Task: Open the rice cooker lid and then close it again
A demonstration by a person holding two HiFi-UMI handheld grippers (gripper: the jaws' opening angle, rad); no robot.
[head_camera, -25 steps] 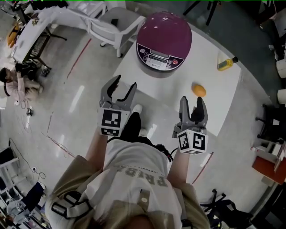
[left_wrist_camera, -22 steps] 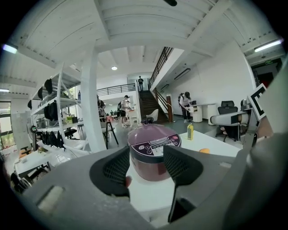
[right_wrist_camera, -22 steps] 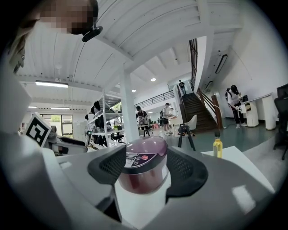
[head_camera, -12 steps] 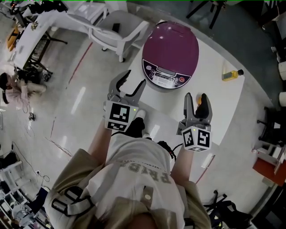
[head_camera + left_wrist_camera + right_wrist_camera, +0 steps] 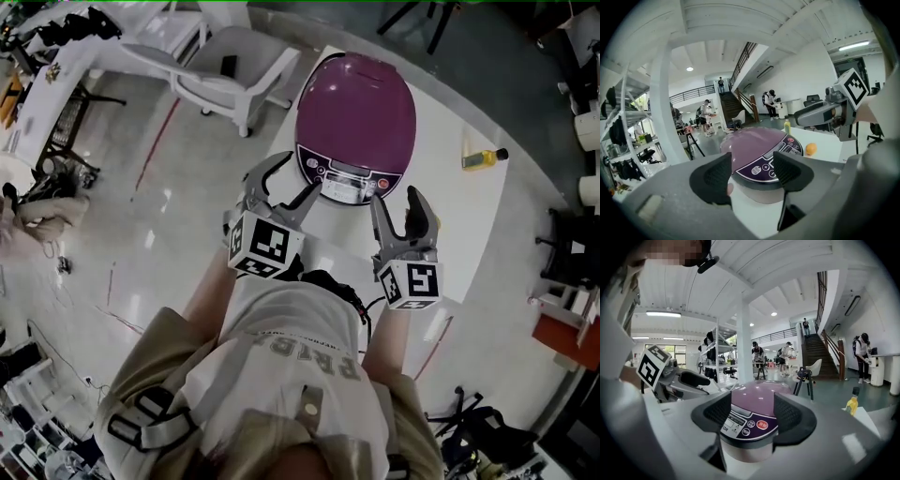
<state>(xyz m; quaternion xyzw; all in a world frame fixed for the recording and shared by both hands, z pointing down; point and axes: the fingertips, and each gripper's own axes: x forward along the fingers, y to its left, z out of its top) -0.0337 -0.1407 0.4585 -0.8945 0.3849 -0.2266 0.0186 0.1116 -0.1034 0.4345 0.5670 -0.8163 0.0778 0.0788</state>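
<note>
- Plainly, the cooker (image 5: 356,112) sits on the table (image 5: 469,216) with its lid (image 5: 361,89) shut and its panel (image 5: 349,178) facing the person.
- It lies just ahead of both grippers, and its front falls between them. Neither appears to touch it.
- The left gripper (image 5: 298,178) stands off the panel's left corner, angled inward. Its jaws have just been opening and are now about half apart, with nothing between them; the cooker shows beyond the gap, off to the right.
- The right gripper (image 5: 397,199) faces the panel squarely, its jaws likewise half apart and empty.
- Both look about equally near, but the right seems better lined up for the lid's front edge.
</note>
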